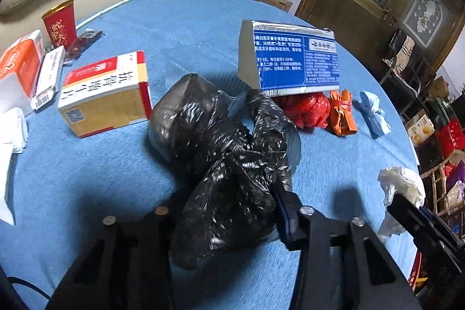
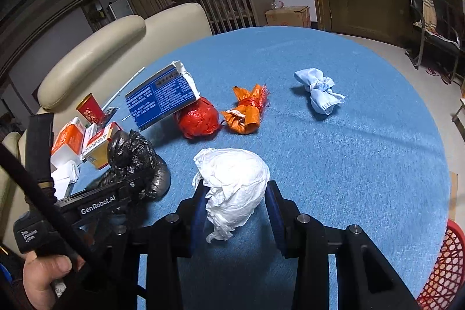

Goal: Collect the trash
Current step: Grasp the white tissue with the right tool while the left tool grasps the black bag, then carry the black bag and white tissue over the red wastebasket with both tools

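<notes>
Trash is shown scattered over the blue tabletop [image 1: 101,179], with two pieces engaged at once.

Left wrist view: the black plastic bag [image 1: 226,164], crumpled into a loose bundle, is seen lying on the tabletop between the jaws of the left gripper [image 1: 223,211]. The right finger is pressed against the bag's side; the left finger is hidden behind the plastic, so a full clamp cannot be confirmed. Beyond the bag lie a blue toothpaste box [image 1: 290,57], propped on a red bag [image 1: 308,109], and a yellow medicine box [image 1: 104,95].

Right wrist view: the white crumpled bag [image 2: 232,182] is framed by the jaws of the right gripper [image 2: 235,208], which stand open wider than the bag, a gap being visible at each finger. An orange wrapper [image 2: 247,112] and a knotted face mask [image 2: 316,89] remain farther off. A red basket [image 2: 441,266] is visible past the tabletop edge.

The grasping step is judged to be in hand. Closure of the right jaws on the white bag is called for next, followed by lifting toward the basket, the presumed receptacle.
</notes>
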Motion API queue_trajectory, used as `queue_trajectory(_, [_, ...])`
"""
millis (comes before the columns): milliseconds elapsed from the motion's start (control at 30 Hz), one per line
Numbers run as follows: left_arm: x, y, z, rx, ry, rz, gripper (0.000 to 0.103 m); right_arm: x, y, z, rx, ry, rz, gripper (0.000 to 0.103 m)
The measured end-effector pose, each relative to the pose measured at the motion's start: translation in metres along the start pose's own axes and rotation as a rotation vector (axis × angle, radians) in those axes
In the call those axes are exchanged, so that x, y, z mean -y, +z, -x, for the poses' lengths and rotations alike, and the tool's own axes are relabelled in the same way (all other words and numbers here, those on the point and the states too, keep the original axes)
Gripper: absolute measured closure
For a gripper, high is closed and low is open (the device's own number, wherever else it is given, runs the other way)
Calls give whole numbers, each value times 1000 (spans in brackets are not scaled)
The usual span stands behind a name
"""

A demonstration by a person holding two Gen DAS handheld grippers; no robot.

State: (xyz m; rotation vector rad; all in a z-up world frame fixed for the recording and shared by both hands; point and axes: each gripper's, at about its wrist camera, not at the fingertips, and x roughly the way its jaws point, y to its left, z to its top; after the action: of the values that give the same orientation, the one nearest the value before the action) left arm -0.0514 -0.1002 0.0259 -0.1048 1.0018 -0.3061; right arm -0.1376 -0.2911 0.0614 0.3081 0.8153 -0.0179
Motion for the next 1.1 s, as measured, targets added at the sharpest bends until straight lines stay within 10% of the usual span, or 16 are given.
queue_trajectory(1100, [10, -49, 105, 125, 22, -89, 61, -14, -52, 63, 60, 46, -62, 61])
